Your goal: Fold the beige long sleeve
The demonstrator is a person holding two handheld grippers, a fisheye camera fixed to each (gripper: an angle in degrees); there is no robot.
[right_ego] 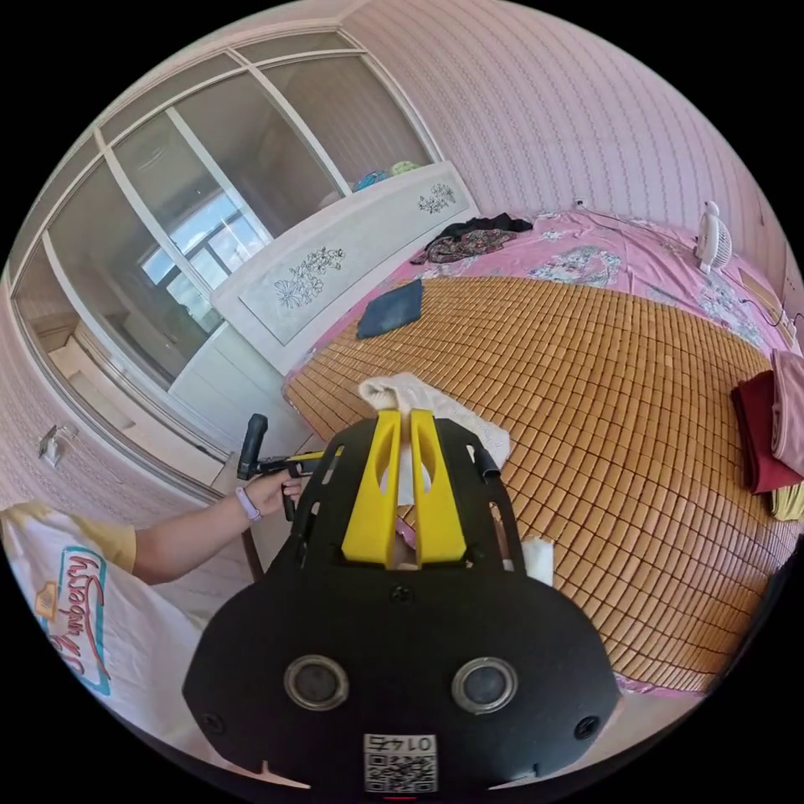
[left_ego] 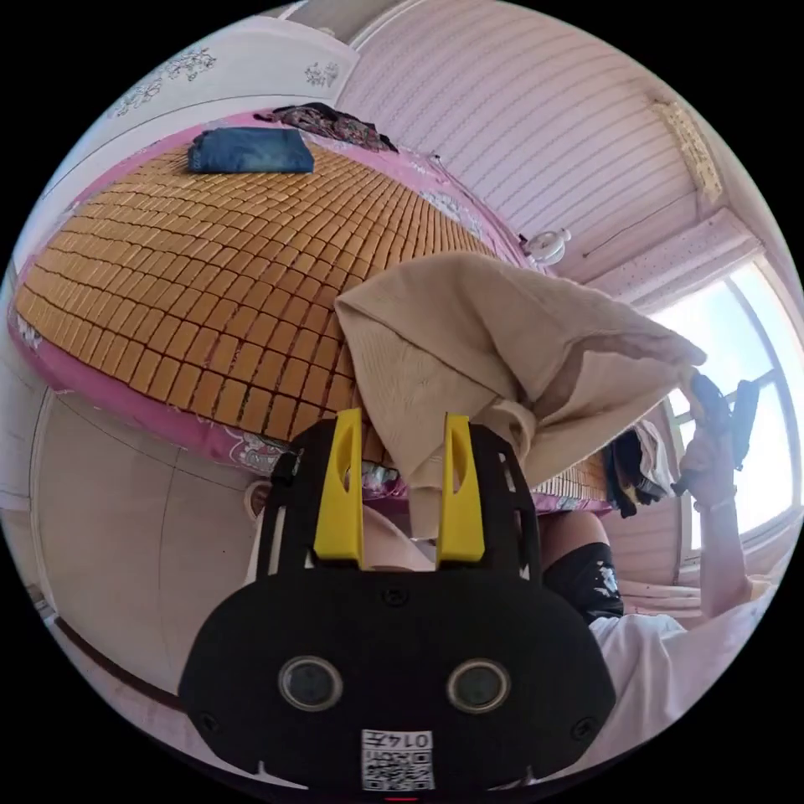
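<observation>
Gripping beige cloth up close, left gripper (left_ego: 400,431), yellow jaws a moderate gap apart with a fold of the beige long sleeve (left_ego: 494,352) hanging between them; pressing on both sides, cannot tell. Stretching rightward in the left gripper view, held aloft over the bamboo mat (left_ego: 193,276), reaching the right gripper (left_ego: 712,402) by the window. Lying far back on the mat, folded jeans (left_ego: 249,151). Pinching narrow in the right gripper view, right gripper (right_ego: 402,435), jaws nearly closed on a pale bunch of the garment. Sitting at the right edge, red clothes (right_ego: 758,435).
</observation>
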